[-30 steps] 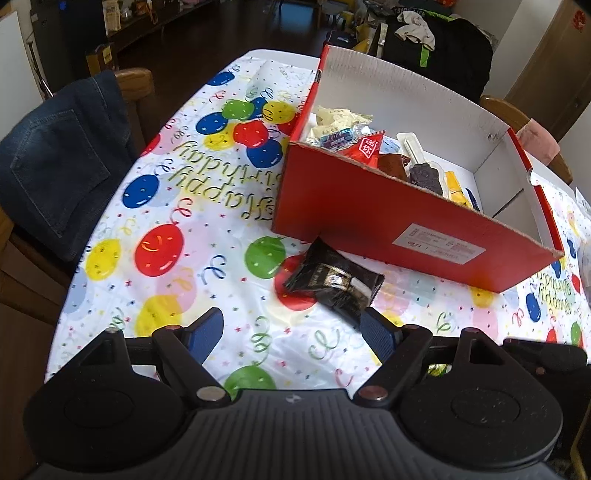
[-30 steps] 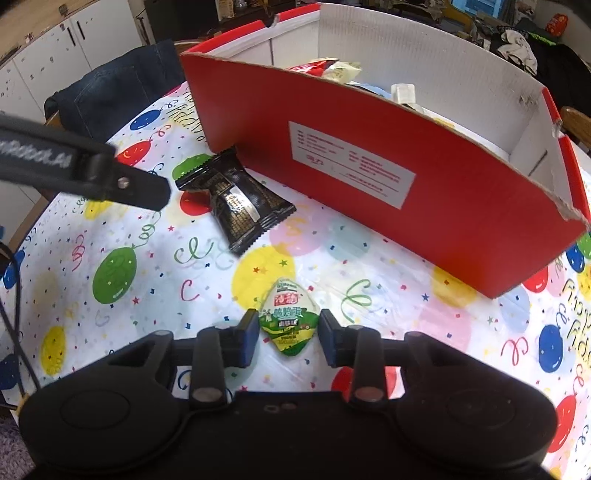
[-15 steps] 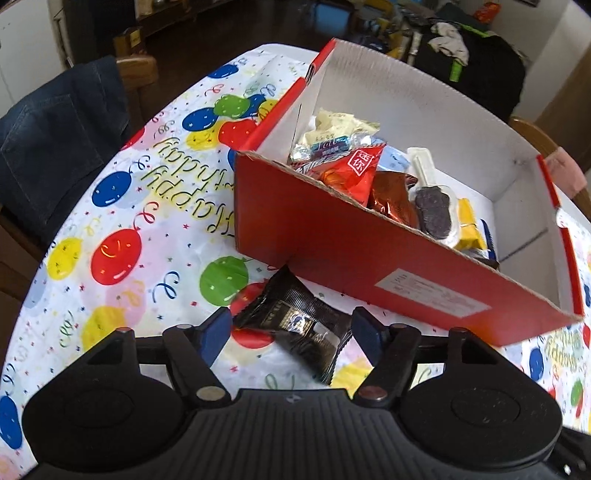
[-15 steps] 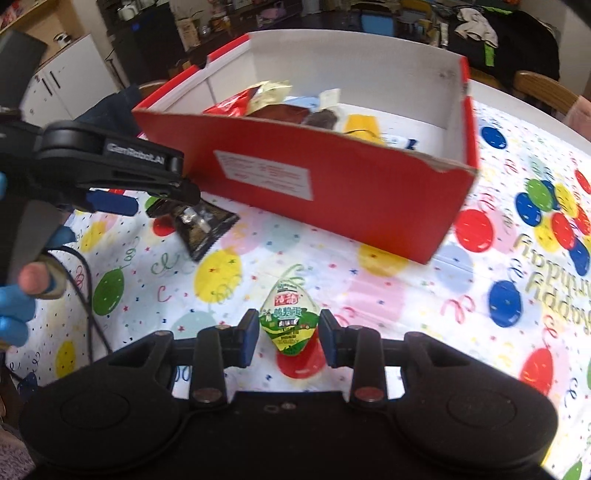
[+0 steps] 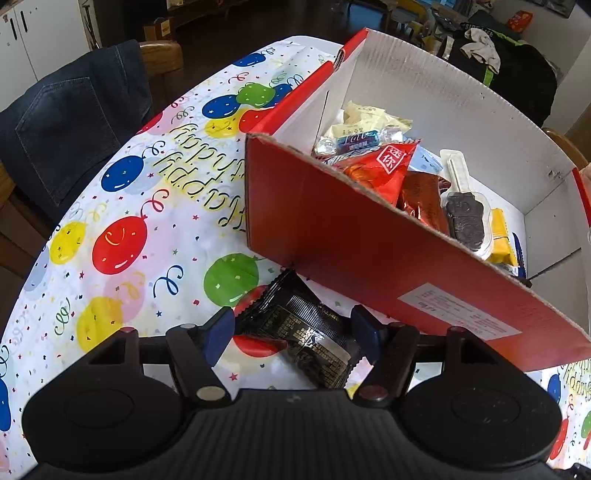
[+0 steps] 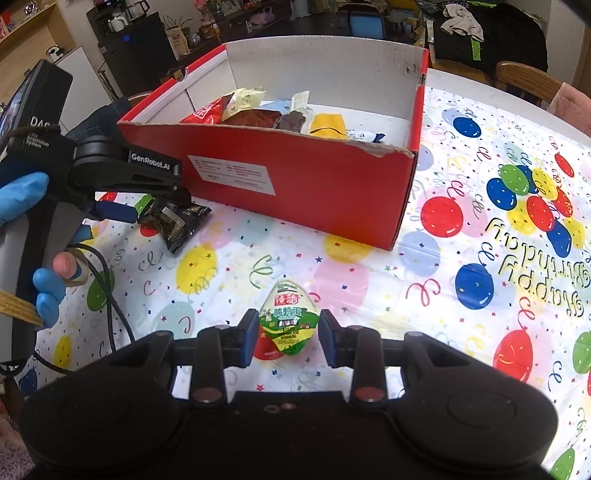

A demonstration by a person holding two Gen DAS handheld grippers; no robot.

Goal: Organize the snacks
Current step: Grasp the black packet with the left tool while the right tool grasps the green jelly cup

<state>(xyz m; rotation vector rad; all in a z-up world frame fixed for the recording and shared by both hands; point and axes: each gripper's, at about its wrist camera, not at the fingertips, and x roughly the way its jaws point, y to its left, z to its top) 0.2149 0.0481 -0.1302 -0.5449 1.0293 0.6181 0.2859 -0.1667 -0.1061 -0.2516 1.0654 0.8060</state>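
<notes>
A red cardboard box [image 5: 369, 254] with a white inside holds several snacks; it also shows in the right wrist view [image 6: 332, 184]. A black snack packet [image 5: 299, 332] lies on the balloon tablecloth just before the box. My left gripper [image 5: 293, 332] is open with its blue fingers either side of the packet; from the right wrist view [image 6: 147, 210] it sits low over the packet [image 6: 177, 225]. My right gripper [image 6: 288, 334] holds a green and white egg-shaped snack [image 6: 290, 321] between its fingers, a small gap showing on the right side.
The balloon tablecloth [image 6: 498, 240] covers a round table. A chair with a denim jacket [image 5: 66, 129] stands at the left edge. More chairs and a black bag [image 6: 491, 33] stand behind the table. A gloved hand [image 6: 33, 229] holds the left gripper.
My left gripper moved forward and down, so the black packet now lies between its fingers. My right gripper swung right and back from the box, still carrying the green snack.
</notes>
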